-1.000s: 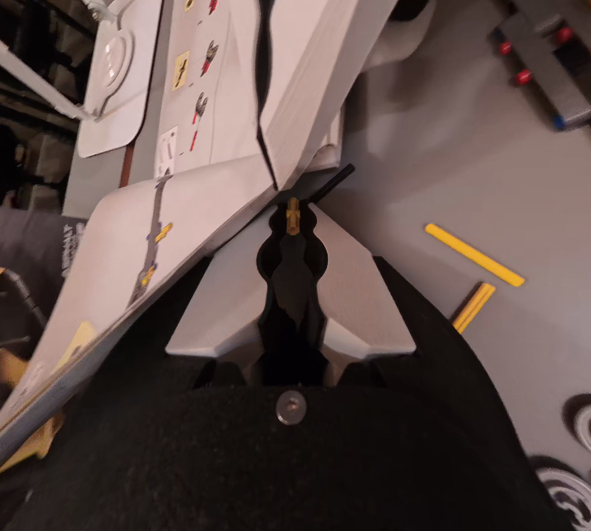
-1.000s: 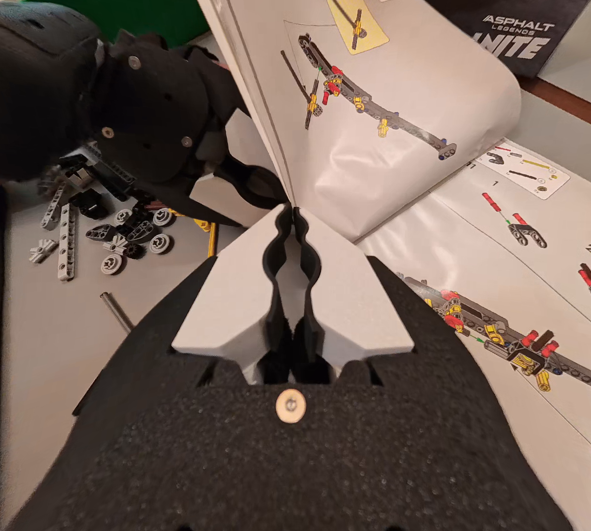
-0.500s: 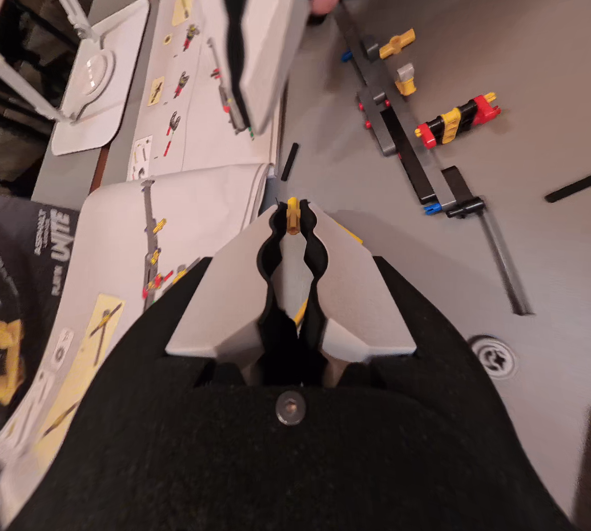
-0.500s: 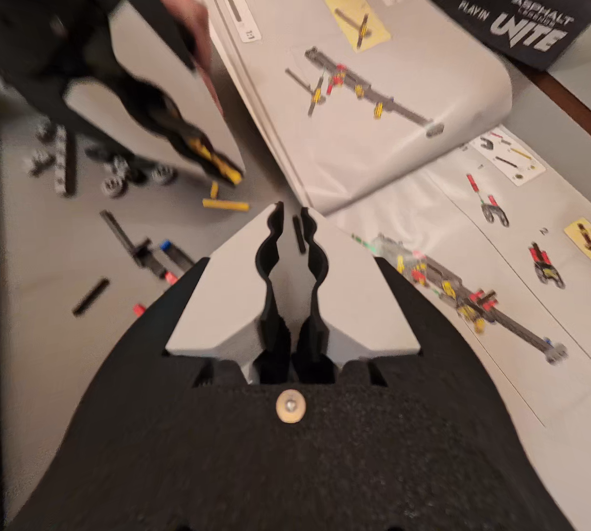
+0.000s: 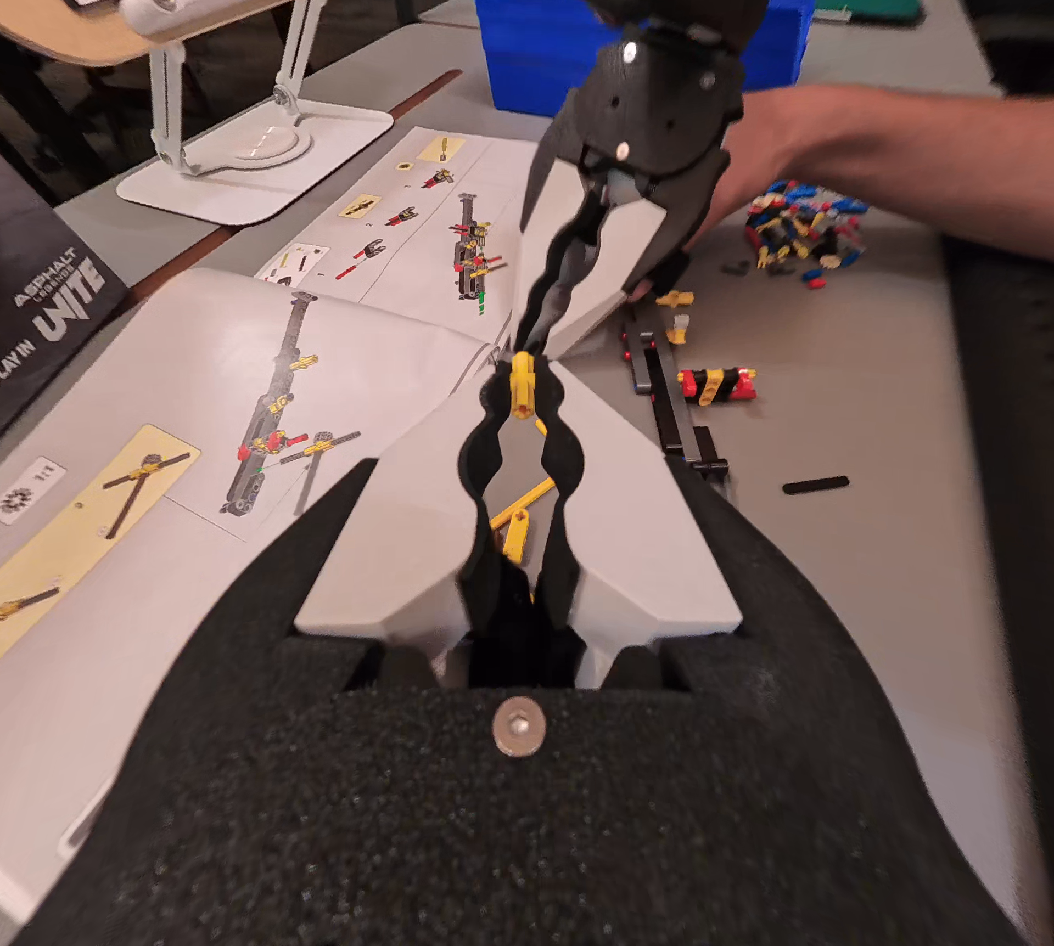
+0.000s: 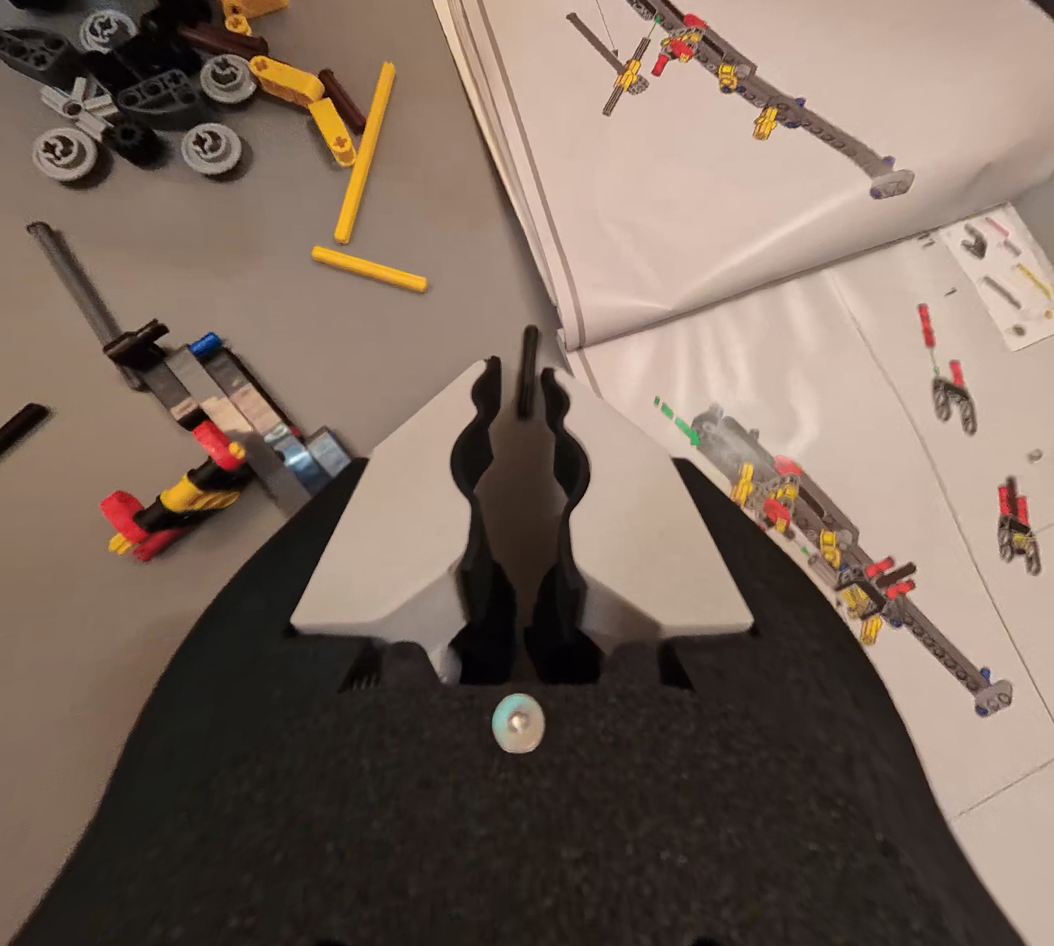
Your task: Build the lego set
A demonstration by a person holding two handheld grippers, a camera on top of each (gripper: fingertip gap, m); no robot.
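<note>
Left gripper (image 5: 522, 377) pinches a yellow axle connector (image 5: 521, 385) at frame centre, ready for the short black axle (image 6: 527, 371) that the slightly parted, empty right gripper (image 6: 519, 377) straddles.

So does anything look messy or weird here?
Mostly normal building clutter. The odd bit: the instruction book's left page bulges up instead of lying flat, and a short black axle lies right at the book's edge, between the right gripper's open fingers.
</note>
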